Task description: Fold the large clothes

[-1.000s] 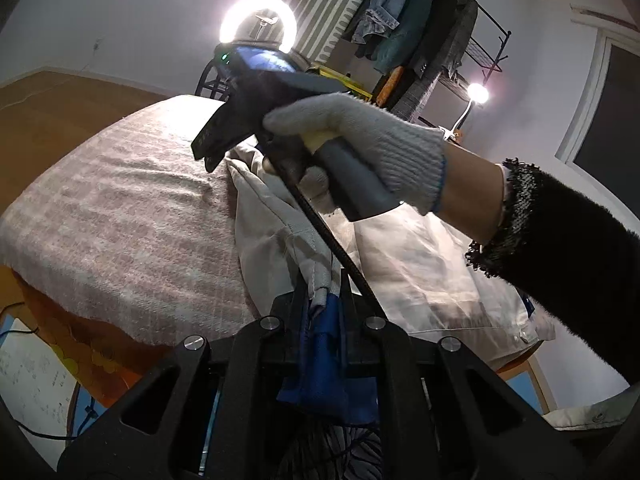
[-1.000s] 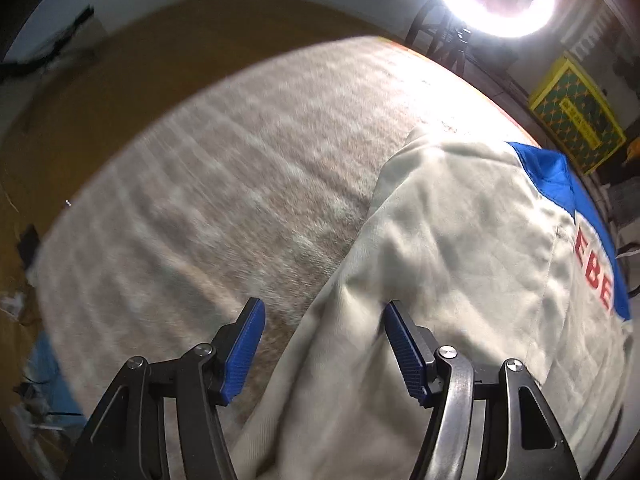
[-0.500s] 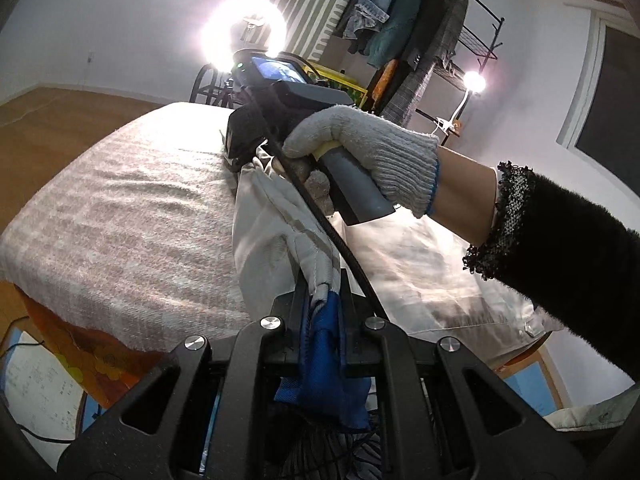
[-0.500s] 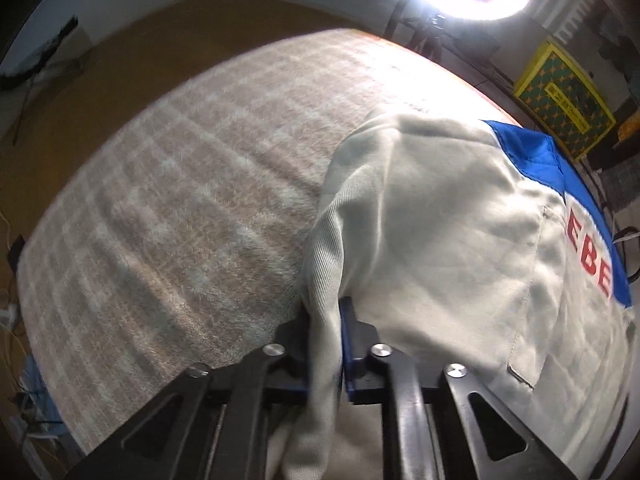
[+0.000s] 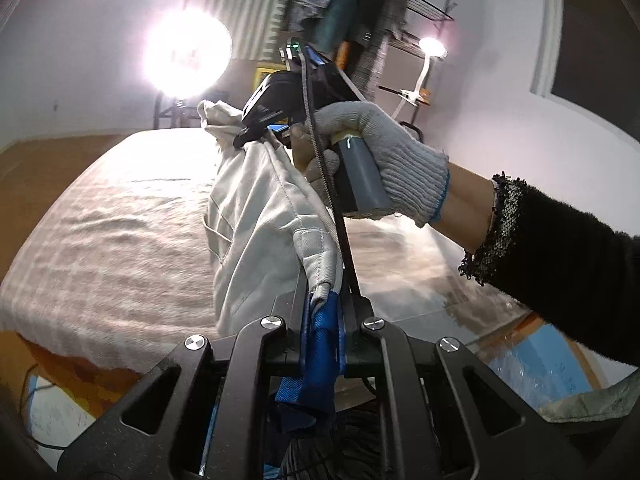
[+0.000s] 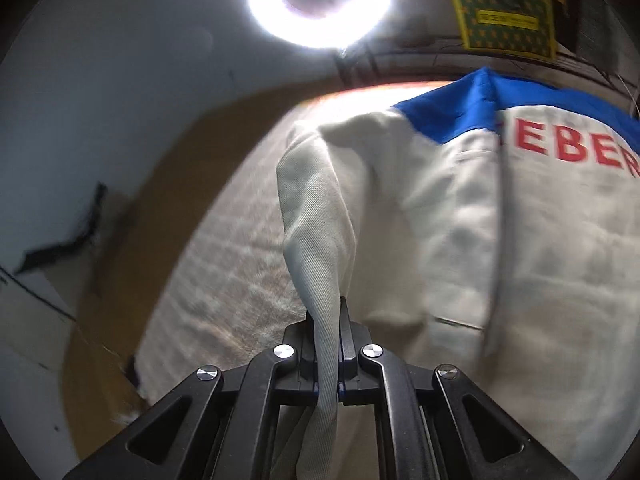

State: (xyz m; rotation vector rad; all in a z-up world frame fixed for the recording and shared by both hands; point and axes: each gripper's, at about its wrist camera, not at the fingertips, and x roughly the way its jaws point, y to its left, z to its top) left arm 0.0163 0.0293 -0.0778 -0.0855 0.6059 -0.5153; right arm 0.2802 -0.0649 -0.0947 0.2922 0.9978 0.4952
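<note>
1. Two grippers clamp one cream cotton jacket with blue panels [image 6: 460, 240], lifted above the checked bedspread [image 5: 120, 220].
2. Left gripper [image 5: 322, 320]: closed on blue-edged hem.
3. Right gripper [image 6: 327, 344]: closed on cream fold.

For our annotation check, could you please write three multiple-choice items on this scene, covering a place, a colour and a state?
1. Where does the jacket lie?
A. on a rack
B. on the bed
C. on the floor

2. What colour are the jacket's letters?
A. red
B. green
C. black

3. How does the right gripper stand?
A. wide open
B. shut on nothing
C. shut on the jacket

Answers:
1 B: the cream fabric spreads over the plaid bed cover.
2 A: the "EBER" print shows red below the blue band.
3 C: a fold of cloth runs between its closed fingers.
</note>
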